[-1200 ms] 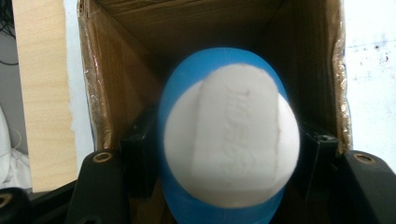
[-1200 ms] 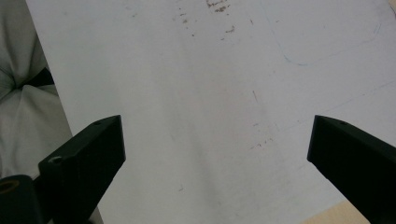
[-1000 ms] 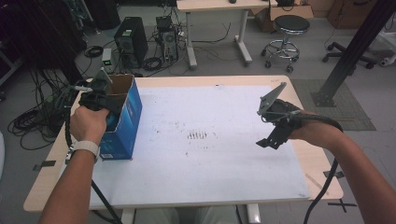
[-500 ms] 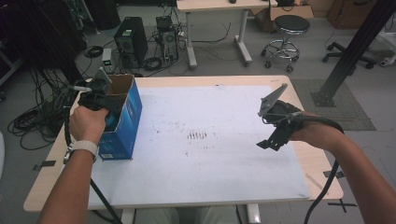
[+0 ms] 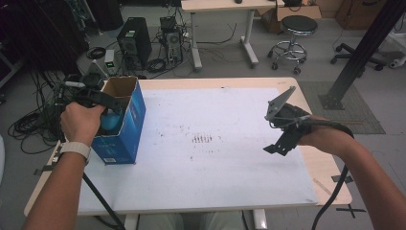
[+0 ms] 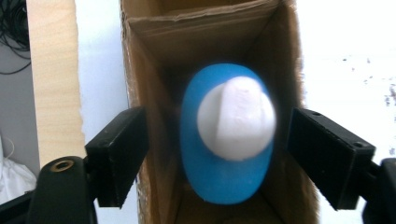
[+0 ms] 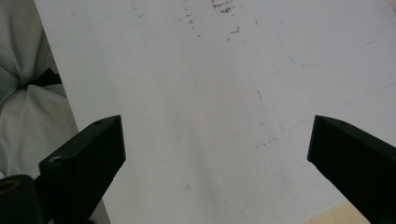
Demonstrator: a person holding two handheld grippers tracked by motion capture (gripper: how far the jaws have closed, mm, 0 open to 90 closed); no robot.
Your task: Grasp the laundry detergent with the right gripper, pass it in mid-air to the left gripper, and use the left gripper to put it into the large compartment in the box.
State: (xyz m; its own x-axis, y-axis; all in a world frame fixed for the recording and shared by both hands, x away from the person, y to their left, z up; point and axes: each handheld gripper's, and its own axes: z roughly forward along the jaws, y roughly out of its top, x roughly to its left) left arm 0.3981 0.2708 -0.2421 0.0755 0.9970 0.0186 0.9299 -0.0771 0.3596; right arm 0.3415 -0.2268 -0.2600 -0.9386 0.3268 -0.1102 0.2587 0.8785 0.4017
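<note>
No text can be read — the blue box's label is too blurred.

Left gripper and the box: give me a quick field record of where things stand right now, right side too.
left gripper: open, jaws astride the box opening
box: blue outside, open top, upright at the table's left edge
object in box: blue and white, rounded, blurred, between the jaws, not touched
right gripper: open, holding nothing, over the white sheet
table: wooden, white sheet on top

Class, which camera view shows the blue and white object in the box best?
The left gripper view: the blue and white object sits large inside the open box. The high view gives a blue glimpse; the right gripper view faces the table.
</note>
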